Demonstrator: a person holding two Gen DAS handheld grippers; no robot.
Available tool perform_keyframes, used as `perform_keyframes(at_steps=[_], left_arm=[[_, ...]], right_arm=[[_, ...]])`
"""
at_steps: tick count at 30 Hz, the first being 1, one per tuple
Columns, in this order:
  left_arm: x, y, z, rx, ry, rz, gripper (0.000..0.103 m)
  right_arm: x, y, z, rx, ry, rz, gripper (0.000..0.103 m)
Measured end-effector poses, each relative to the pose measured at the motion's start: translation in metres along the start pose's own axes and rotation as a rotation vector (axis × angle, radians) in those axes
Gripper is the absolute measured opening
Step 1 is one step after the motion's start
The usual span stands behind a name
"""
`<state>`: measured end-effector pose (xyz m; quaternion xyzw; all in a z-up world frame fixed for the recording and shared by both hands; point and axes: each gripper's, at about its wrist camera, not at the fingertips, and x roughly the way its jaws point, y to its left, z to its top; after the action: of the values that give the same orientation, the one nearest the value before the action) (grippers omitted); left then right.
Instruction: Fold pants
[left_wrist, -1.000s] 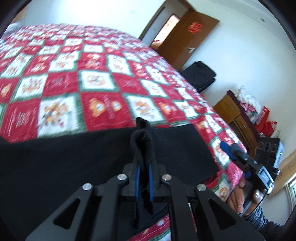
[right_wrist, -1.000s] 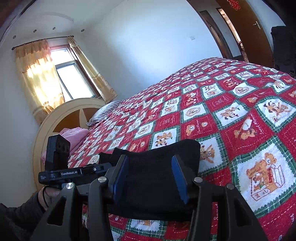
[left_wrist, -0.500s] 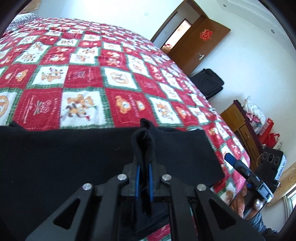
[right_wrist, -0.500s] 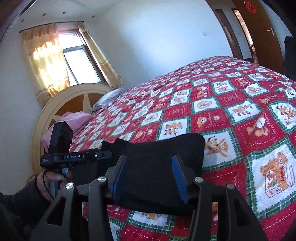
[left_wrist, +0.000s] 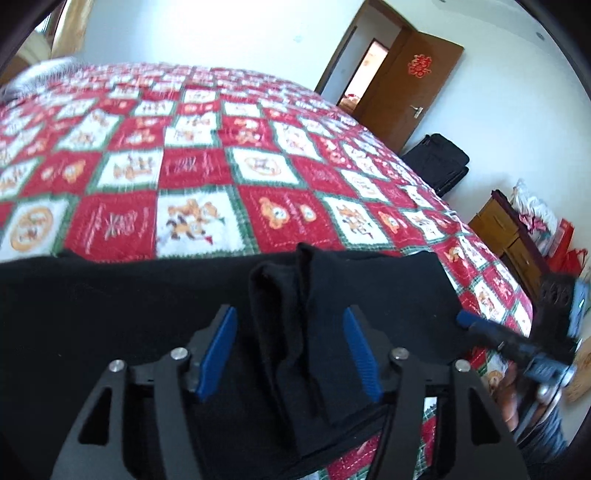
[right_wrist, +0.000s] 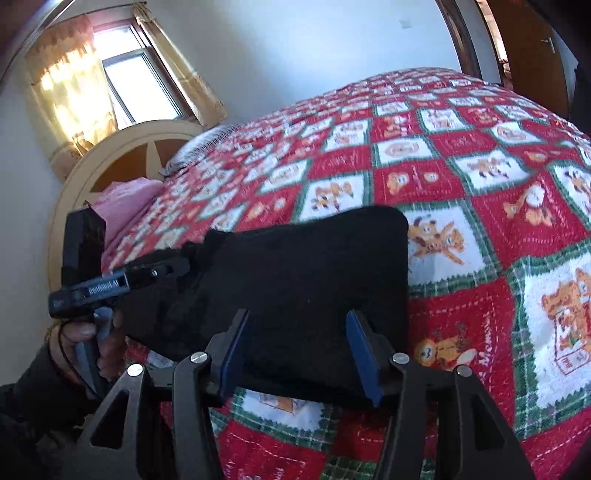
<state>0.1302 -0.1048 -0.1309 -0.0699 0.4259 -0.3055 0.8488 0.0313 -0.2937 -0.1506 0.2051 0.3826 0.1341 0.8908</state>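
Pants (left_wrist: 110, 332) lie on the bed (left_wrist: 258, 166) near edge, soft, limp, light fleece; left claw (left_wrist: 290, 354) and right claw (right_wrist: 299, 350) both released, so we'd pinch doubled edges.

1. White lettering, blurred but readable as "GenRobot.AI", runs along the side of the left gripper (right_wrist: 110, 286).
2. "Memo…" is stitched on a red square of the quilt (right_wrist: 487, 332), near right.
3. A red double-happiness sign hangs on the brown door (left_wrist: 421, 66), far right.
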Motion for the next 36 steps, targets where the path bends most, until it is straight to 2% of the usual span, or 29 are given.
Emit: perform_keyframes(at_steps=[2,5,8,12,17,21,24,30,36], left_arm=[[-0.001,-0.008,0.0,0.039,-0.014,0.025,0.073],[0.006,-0.019,-0.001,0.101,-0.002,0.084,0.074],[0.014,-0.021,-0.004,0.11,0.028,0.121,0.074],[0.021,-0.015,-0.009,0.096,0.055,0.127,0.074],[0.021,-0.02,-0.012,0.12,0.047,0.137,0.077],[0.02,-0.018,-0.011,0.107,0.046,0.129,0.077],[0.019,-0.016,-0.01,0.092,0.045,0.121,0.078],[0.014,-0.014,-0.01,0.083,0.042,0.111,0.078],[0.008,-0.006,-0.008,0.062,0.03,0.11,0.078]], right_arm=[[-0.006,0.007,0.011,-0.015,-0.033,-0.009,0.055],[0.002,0.009,0.031,-0.018,-0.041,-0.079,0.056],[0.024,-0.002,0.044,0.031,-0.001,-0.052,0.056],[0.064,-0.027,0.043,0.137,0.117,-0.065,0.056],[0.059,-0.032,0.04,0.164,0.096,-0.028,0.056],[0.043,-0.007,0.034,0.071,0.048,-0.061,0.056],[0.04,0.017,0.027,0.006,0.046,-0.015,0.056],[0.062,0.045,0.005,-0.064,0.15,0.05,0.056],[0.07,0.056,-0.013,-0.116,0.204,0.047,0.056]])
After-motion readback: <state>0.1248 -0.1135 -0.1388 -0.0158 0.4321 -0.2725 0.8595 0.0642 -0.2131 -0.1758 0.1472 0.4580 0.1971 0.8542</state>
